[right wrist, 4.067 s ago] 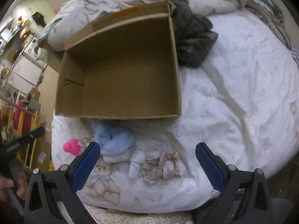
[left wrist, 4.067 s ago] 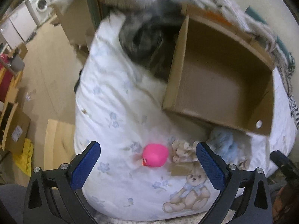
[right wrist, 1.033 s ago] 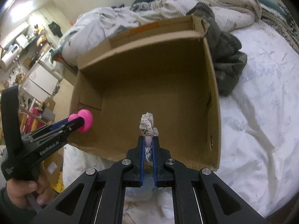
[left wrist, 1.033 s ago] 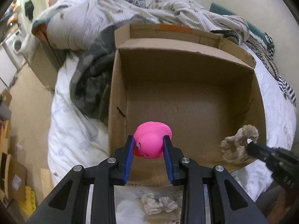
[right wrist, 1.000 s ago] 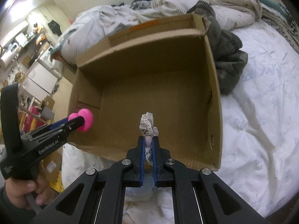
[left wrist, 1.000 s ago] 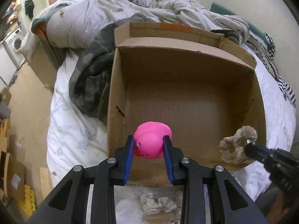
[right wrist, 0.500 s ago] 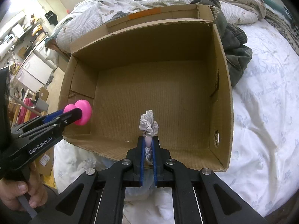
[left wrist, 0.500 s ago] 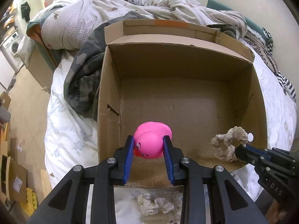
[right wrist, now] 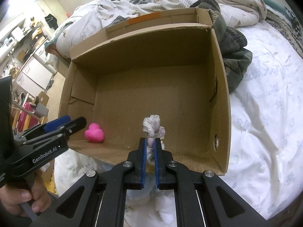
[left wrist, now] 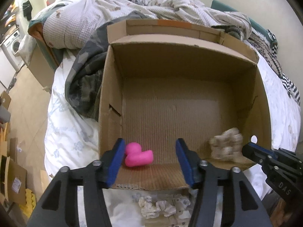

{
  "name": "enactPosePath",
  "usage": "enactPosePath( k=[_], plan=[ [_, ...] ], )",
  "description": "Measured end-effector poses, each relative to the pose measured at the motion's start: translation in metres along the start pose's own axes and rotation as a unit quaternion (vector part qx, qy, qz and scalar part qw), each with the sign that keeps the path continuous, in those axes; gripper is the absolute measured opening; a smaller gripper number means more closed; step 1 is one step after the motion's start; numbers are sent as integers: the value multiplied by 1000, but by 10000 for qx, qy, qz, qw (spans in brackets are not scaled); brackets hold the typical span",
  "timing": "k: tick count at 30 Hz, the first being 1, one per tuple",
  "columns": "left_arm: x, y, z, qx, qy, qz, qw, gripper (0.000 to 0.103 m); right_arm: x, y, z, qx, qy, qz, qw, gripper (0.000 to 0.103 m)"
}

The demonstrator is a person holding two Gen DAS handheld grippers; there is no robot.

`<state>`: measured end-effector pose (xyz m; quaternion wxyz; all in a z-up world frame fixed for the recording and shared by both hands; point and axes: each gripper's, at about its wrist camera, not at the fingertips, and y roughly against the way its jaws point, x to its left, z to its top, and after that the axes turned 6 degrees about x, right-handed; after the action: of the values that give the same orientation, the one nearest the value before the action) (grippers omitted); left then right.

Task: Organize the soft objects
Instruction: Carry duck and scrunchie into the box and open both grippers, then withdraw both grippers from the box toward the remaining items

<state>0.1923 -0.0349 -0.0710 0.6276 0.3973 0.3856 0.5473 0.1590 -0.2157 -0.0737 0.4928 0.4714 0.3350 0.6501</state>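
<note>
An open cardboard box (left wrist: 189, 60) (right wrist: 144, 60) stands on the bed. A pink rubber duck (left wrist: 138, 156) (right wrist: 94, 132) lies on the box floor near the front left corner. My left gripper (left wrist: 149, 156) (right wrist: 73, 124) is open over the box's front edge, with the duck between its fingers and free of them. My right gripper (right wrist: 149, 145) is shut on a beige floral scrunchie (right wrist: 153, 125) (left wrist: 226, 145) and holds it above the box floor near the front right.
A second crumpled scrunchie (left wrist: 157, 207) lies on the white floral duvet (right wrist: 265, 113) in front of the box. A dark camouflage garment (left wrist: 85, 83) (right wrist: 236, 56) lies beside the box. Rumpled blankets (left wrist: 151, 5) pile up behind it. The floor (left wrist: 24, 102) drops off at the left.
My left gripper has opened and the pink duck has dropped onto the box floor. Both grippers have moved forward and lower over the box. The right gripper still holds the scrunchie.
</note>
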Motion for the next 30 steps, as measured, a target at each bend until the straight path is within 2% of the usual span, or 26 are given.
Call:
enactPosePath(
  k=[2,4,5,6,7,8,9,11,13,15,22,26,30],
  plan=[
    [-1,1,0,-43,-24,23,10000,60,0,1,1,-25,-10,8,10000,9],
    [-1,2,0,-80,-29,31,10000,62,-1,2,2,-49,-36,18,10000,14],
    [-2,3,0,-92,-27,40,9999,62,-2,3,2,-71,-55,16,10000,24],
    [-1,3,0,-99,-23,43,9999,62,-3,4,2,-95,-73,-6,9999,44],
    [-1,3,0,-102,-19,43,9999,62,-3,6,2,-124,-102,-22,9999,58],
    [-1,4,0,-104,-9,41,9999,62,-4,7,3,-165,-133,0,9998,83],
    [0,4,0,-107,9,36,9999,62,-5,11,3,-255,-166,63,9995,87],
    [1,4,0,-105,53,8,9999,63,-5,15,4,-334,-189,88,9992,87],
    [3,4,0,-101,100,-7,9999,63,-6,18,4,-386,-215,81,9990,92],
    [4,4,0,-99,174,-21,9998,63,-7,22,4,-524,-260,108,9982,103],
    [8,10,-2,-206,210,-35,9996,63,-9,31,4,-927,-376,291,9946,103],
    [8,19,-5,-347,216,-60,9991,63,-4,36,1,-1193,-191,41,9927,103],
    [7,27,-7,-375,244,120,9989,63,-2,37,0,-1134,-145,-41,9934,103]
  ],
)
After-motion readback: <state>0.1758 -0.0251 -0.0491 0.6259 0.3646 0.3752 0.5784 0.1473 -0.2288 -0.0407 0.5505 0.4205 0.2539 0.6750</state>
